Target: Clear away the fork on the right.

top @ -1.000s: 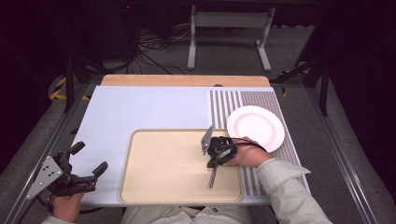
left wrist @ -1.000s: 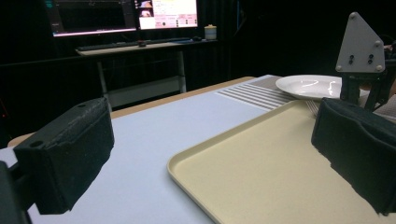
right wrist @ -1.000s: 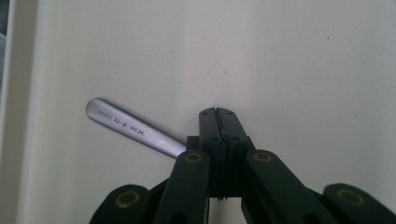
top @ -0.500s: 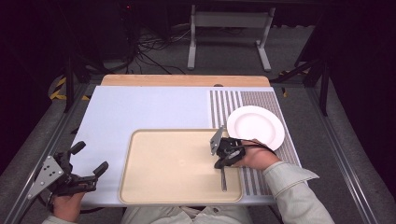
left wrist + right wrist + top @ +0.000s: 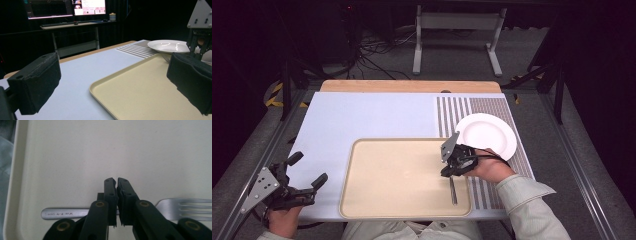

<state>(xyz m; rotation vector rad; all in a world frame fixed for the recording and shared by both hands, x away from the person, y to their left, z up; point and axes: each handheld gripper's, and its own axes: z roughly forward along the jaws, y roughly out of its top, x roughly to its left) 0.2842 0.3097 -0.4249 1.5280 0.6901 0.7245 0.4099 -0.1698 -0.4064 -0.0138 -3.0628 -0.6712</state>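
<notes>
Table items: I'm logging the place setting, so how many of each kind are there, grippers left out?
Tray: 1
Plate: 1
Fork: 1
Mat: 1
Total: 4

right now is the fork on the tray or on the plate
On the tray: the fork lies flat near its right edge, beneath the right gripper. The white plate is empty.

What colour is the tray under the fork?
Pale beige tray, plainest in the high view; the fork is silver.
</notes>
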